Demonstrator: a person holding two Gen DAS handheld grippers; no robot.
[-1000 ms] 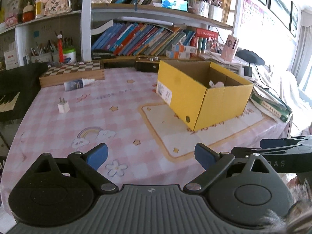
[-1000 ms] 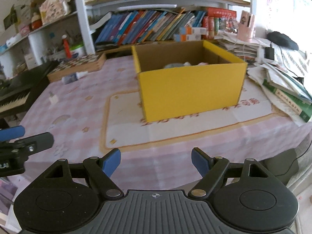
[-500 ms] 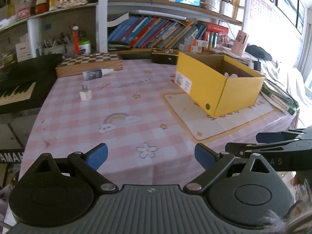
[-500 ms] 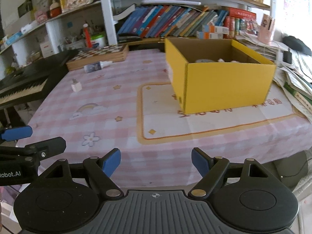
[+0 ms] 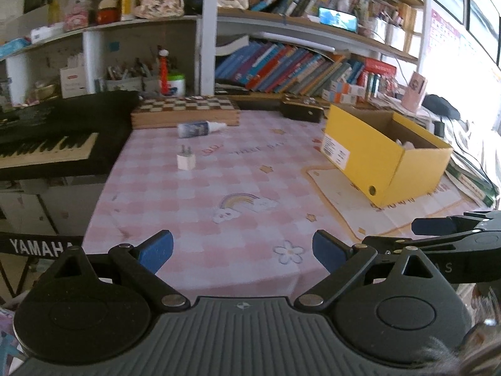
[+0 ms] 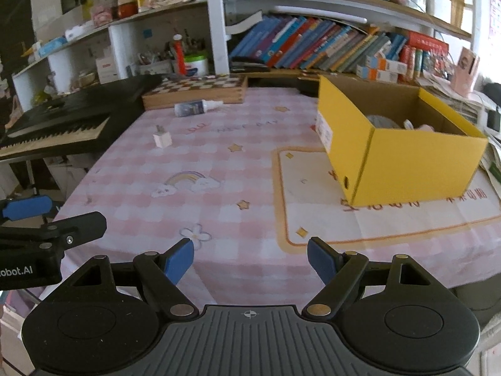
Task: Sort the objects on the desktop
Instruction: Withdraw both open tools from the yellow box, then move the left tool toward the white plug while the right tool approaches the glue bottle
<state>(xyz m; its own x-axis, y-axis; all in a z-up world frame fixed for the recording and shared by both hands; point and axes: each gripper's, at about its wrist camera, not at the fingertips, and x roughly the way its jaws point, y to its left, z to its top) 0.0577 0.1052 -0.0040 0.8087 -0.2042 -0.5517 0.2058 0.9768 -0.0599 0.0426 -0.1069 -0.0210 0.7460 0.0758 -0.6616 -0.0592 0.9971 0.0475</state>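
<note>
Both tools hung at the near edge of the counter (image 6: 219, 169), which wore a pink checked cloth. The left hand-held gripper (image 5: 242, 247) stood wide with nothing between its blue pads, and the right hand-held gripper (image 6: 250, 261) stood just as wide and just as empty.

From the right wrist view, the yellow box (image 6: 416, 159) sat at about 2 o'clock on the counter, its top open; some pale things already lay inside it, too hidden to name, so part of the sorting appeared done.

Two loose items were left out. A white plug adapter (image 6: 162, 139) stood at about 11 o'clock, well apart from the box, prongs up. Farther back, near 12 o'clock, a small bottle (image 6: 195, 106) lay on its side just in front of the chessboard case (image 6: 200, 89).

Judging by this, the task looked past its start with at least those two pieces left to carry to the box, and neither tool was near either one
</note>
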